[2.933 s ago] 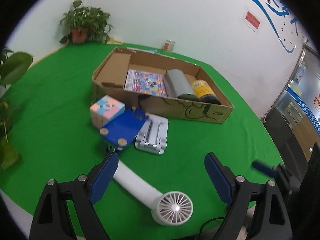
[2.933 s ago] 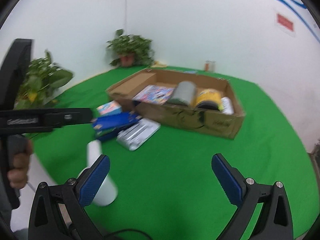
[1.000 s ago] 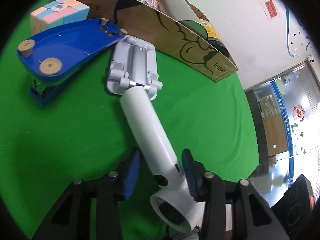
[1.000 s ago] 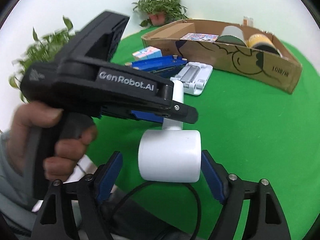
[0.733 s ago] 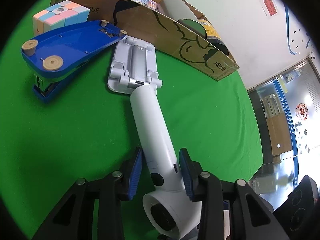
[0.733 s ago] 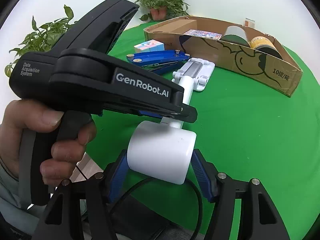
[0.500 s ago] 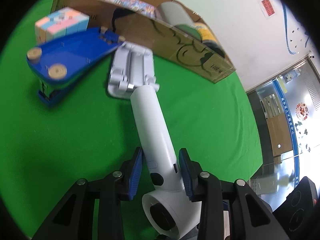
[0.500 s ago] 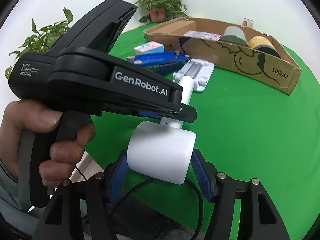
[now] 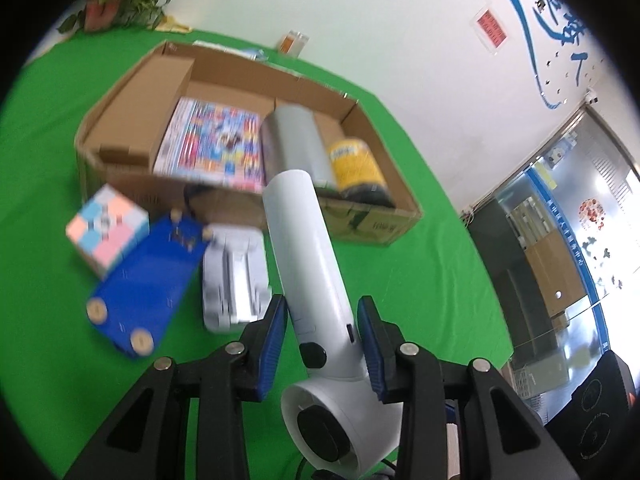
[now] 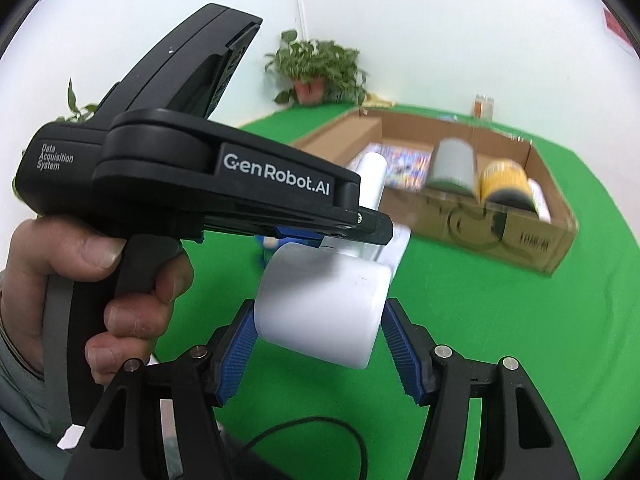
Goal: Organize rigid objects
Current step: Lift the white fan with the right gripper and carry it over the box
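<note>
Above the desk's near edge: I have the white handheld fan (image 9: 316,280) lifted off the green desk (image 9: 432,264) now.
Left gripper (image 9: 322,340): jaws pinching its handle.
Right gripper (image 10: 320,350): jaws clamping its round head.
Meaning: I judge it ready to carry toward the cardboard box (image 9: 120,96).

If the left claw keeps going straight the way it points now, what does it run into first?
The left claw, shut on the white fan, points at the cardboard box. The fan's tip would probably reach the box's near wall first, though depth is unclear.

We see a white wall (image 9: 360,20) with blue lettering, a potted plant (image 10: 316,68), and a glass door (image 9: 568,208).
</note>
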